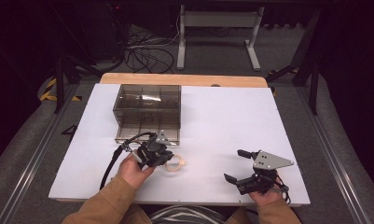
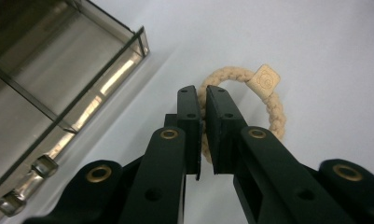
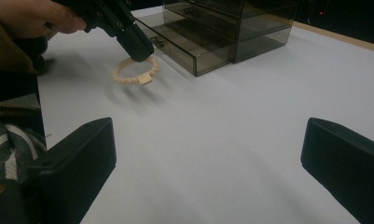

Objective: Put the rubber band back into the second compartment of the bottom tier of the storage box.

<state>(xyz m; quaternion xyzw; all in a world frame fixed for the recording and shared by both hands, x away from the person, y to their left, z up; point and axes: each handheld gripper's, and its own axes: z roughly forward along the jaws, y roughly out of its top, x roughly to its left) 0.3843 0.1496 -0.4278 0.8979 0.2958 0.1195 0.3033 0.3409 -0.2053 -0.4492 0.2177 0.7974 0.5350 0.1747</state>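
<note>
Left gripper [image 2: 204,95] w/ jaws pressed nearly together, pinching the near side of the braided hair tie [image 2: 274,108]. Tie is a beige loop lying flat on the white table [image 1: 222,121], just in front of the open bottom drawer of the smoky plastic drawer box [image 1: 147,105]. Loop is slightly oval; in left gripper view its long axis runs along the jaws, and its square tag [image 2: 264,80] sits at the far rim, pointing away from the gripper. Right gripper [image 1: 234,164] rests well apart near the table's front edge, jaws spread wide, nothing between them.
</note>
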